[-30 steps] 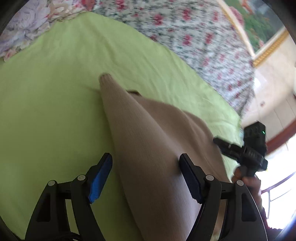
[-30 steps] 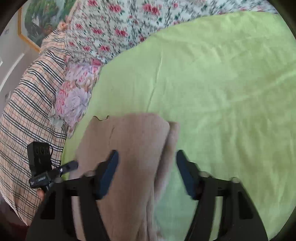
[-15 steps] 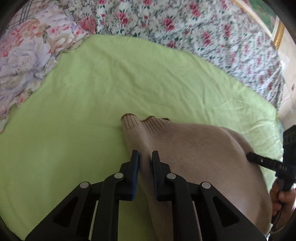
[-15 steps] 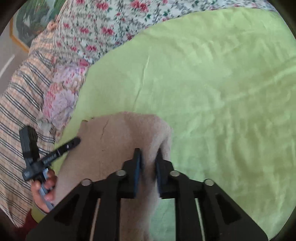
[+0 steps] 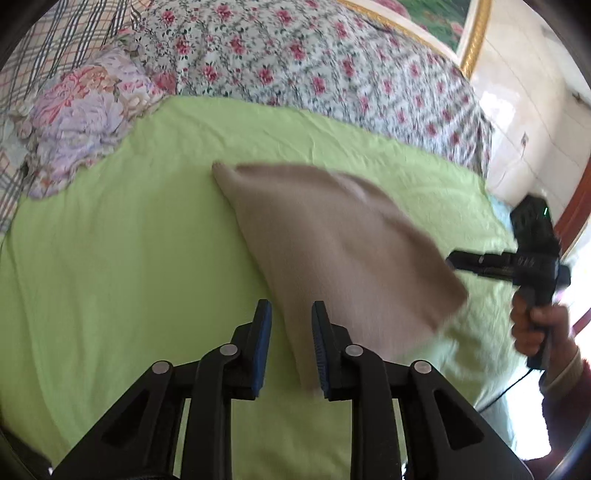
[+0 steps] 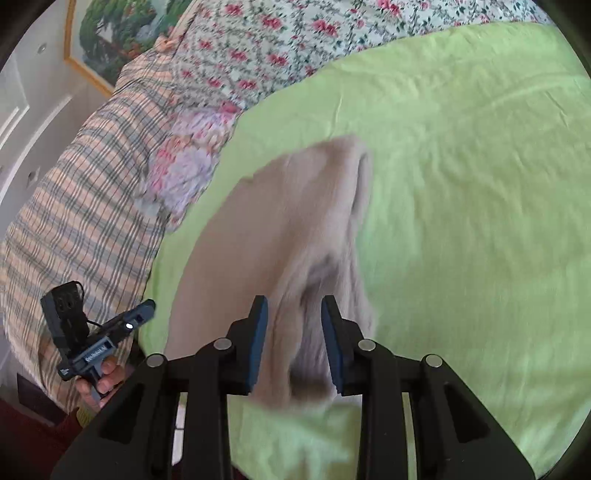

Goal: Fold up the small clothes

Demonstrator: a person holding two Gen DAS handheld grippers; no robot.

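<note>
A lime-green sheet [image 5: 122, 240] covers the bed, with a rose-print quilt [image 5: 314, 70] and a plaid blanket [image 6: 74, 206] piled beyond both tongs, and a framed painting [image 6: 118, 33] on the wall behind. The beige knit garment [image 5: 332, 240] lies crumpled on the sheet straight ahead. The left tongs [image 5: 290, 345] stand apart, cloth edge between the pads; half a second ago they were pinched shut. The right tongs [image 6: 293, 341] stand apart too, a bunched fold [image 6: 314, 295] loose between them, and they too were closed before. The cloth is blurred.
</note>
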